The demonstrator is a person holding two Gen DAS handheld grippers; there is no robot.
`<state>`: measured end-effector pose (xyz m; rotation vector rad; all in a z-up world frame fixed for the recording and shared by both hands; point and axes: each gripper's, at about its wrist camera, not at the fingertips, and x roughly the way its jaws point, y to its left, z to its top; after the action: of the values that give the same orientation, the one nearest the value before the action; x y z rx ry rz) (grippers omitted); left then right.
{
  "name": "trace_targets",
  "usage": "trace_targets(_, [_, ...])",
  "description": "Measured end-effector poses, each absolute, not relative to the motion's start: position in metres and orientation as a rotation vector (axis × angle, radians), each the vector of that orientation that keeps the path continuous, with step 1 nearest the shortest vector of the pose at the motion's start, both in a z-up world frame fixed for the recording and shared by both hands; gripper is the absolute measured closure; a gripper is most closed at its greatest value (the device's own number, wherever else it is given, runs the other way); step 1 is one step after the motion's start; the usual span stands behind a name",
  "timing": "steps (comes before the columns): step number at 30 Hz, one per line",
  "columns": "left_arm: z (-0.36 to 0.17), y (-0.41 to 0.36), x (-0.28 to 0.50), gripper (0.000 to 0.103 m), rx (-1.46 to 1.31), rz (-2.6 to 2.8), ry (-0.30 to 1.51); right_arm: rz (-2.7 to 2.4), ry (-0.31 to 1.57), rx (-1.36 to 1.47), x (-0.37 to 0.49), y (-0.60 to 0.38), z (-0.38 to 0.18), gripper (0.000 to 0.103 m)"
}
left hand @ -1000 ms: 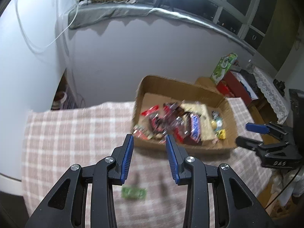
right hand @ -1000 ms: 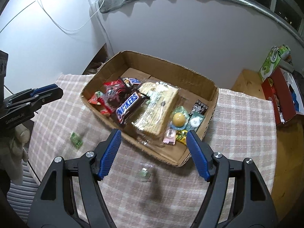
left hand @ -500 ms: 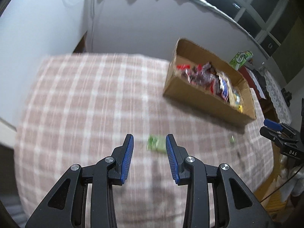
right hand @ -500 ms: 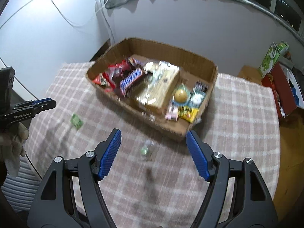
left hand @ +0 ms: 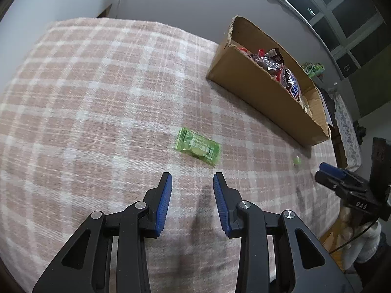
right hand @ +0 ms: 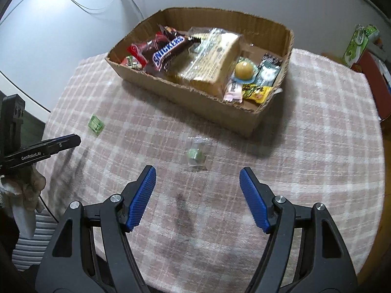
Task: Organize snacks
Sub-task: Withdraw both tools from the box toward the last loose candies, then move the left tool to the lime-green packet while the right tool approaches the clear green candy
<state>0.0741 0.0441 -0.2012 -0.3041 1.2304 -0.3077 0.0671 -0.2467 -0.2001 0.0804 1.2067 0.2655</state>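
Two loose candies (left hand: 198,148) (right hand: 195,155), perhaps both green; one cardboard box (right hand: 193,99).

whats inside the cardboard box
The cardboard box holds a Snickers bar, red wrappers, a big clear-wrapped pack, a yellow ball sweet and small packets. Whatever lies beneath them is covered.

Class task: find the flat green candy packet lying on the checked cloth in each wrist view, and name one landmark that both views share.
Left wrist view: green packet near the middle, just ahead of the fingers.
Right wrist view: green packet at left of the cloth, small, near the other gripper's tip.
Shared landmark: the cardboard box of snacks, upper right in the left view, top centre in the right.
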Motion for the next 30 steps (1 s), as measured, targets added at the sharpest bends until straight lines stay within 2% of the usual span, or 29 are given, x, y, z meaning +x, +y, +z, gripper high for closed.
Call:
trace_targets(3, [-0.205, 0.04, 0.078, 0.07, -0.301, -0.324, 1.243, 0.267, 1.22, 0.101, 0.071, -0.246, -0.208, 0.031])
trace_targets(6, [-0.206, 0.037, 0.082, 0.07, -0.306, -0.337, 1.249, 0.267, 1.233, 0.111, 0.075, -0.245, -0.214, 0.041])
trace_targets(12, [-0.208, 0.027, 0.096, 0.07, -0.298, -0.355, 1.257, 0.266, 1.251, 0.123, 0.083, -0.243, -0.224, 0.047])
trace_targets(22, [-0.206, 0.01, 0.119, 0.07, -0.223, -0.345, 1.253, 0.26, 1.26, 0.118, 0.089, -0.235, -0.231, 0.048])
trace_targets(30, [-0.193, 0.028, 0.122, 0.07, -0.255, -0.351, 1.194, 0.247, 1.253, 0.124, 0.088, -0.241, -0.226, 0.048])
